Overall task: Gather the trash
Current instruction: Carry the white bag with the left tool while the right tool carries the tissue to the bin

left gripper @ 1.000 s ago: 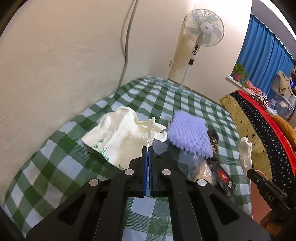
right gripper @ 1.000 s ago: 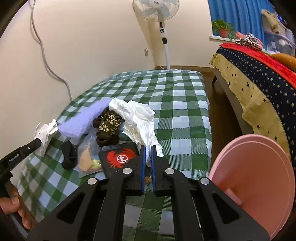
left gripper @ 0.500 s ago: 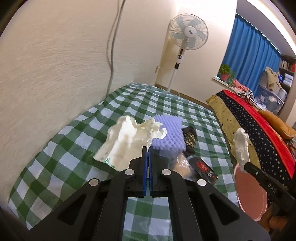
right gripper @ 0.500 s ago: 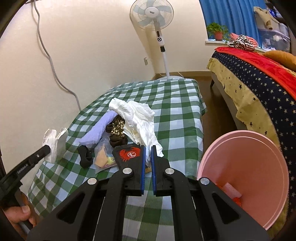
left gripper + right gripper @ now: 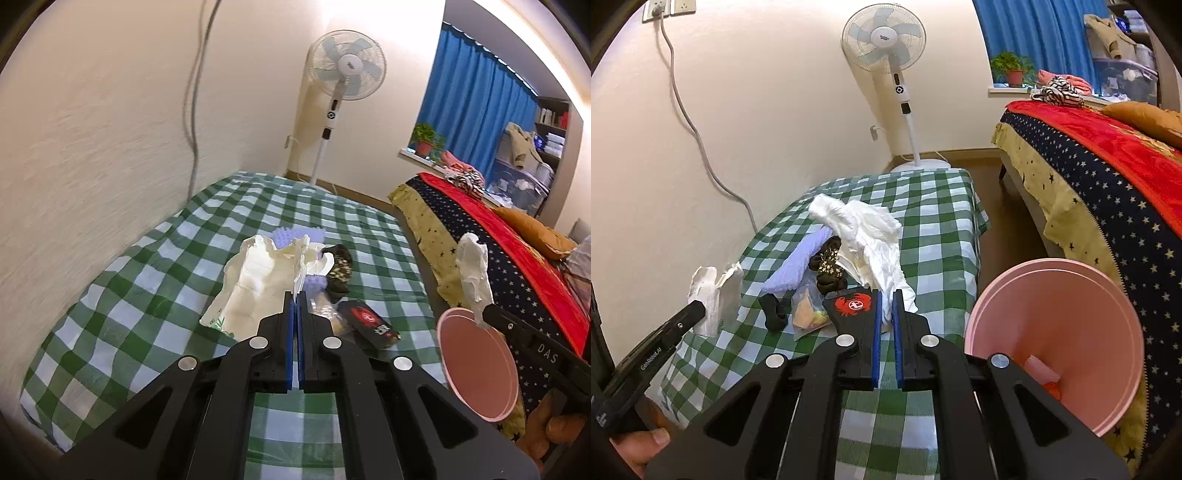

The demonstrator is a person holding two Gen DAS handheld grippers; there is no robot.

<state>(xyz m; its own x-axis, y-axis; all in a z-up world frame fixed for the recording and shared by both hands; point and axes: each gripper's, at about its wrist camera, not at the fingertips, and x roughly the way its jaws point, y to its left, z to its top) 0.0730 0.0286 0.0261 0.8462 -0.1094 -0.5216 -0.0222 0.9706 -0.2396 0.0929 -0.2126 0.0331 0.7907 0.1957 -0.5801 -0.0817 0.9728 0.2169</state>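
My left gripper (image 5: pixel 294 295) is shut on a cream bag with green print (image 5: pixel 258 284), lifted off the checked table (image 5: pixel 147 295). The right wrist view shows that gripper (image 5: pixel 698 308) at the left with the cream bag (image 5: pixel 716 295) hanging from its tip. My right gripper (image 5: pixel 886 295) is shut on a crumpled white tissue (image 5: pixel 871 236). From the left wrist view, it (image 5: pixel 487 310) holds the tissue (image 5: pixel 472 266) just above the pink bin (image 5: pixel 476 362). The bin (image 5: pixel 1052 325) stands off the table's right edge with a few scraps inside.
On the cloth lie a purple foam net (image 5: pixel 798 269), a dark patterned wrapper (image 5: pixel 827 266), a black packet with a red crab (image 5: pixel 853 304), a clear bag (image 5: pixel 809 314) and a black scrap (image 5: pixel 772 314). A bed (image 5: pixel 1108 177) is right, a fan (image 5: pixel 886 44) behind.
Both grippers rose and drew back from the table, each still shut on its piece. The pink bin came further into both views.
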